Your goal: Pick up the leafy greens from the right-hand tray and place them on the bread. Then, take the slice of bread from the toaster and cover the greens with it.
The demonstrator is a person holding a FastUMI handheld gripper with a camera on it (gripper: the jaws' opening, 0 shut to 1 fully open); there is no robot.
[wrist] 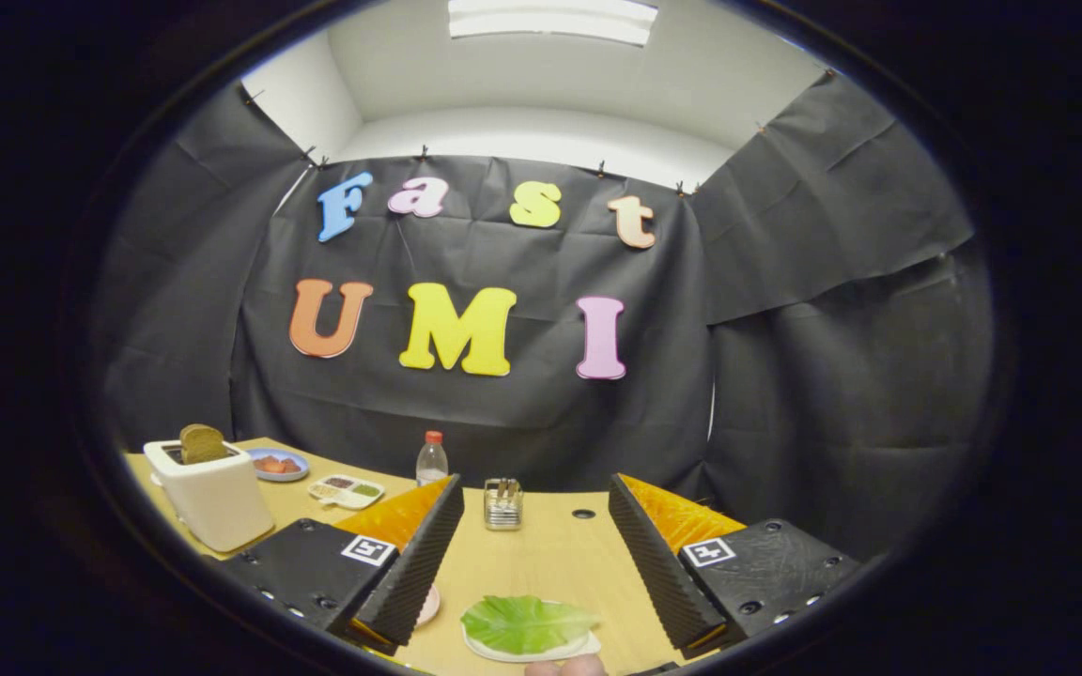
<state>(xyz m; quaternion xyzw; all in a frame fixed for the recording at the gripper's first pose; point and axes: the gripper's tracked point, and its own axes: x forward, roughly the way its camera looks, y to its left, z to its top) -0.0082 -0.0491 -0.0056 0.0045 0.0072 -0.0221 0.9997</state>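
Black-draped booth walls ring a pale counter (550, 563) where the leafy greens (527, 623) already lie on the bread (541, 650) between the released hand-held gripper (533, 554) fingers, so next calls for reaching far left to the toaster (212, 498) slice (202, 443).

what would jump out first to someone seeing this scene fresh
First, the flat green leaf lying on a white plate on the pale wooden table, between the fingers of the open claw. Next, the white boxy toaster off to the left beyond the left finger, with a brown bread slice standing up out of its slot. Ahead of the fingers stands a small clear plastic bottle with a red cap.
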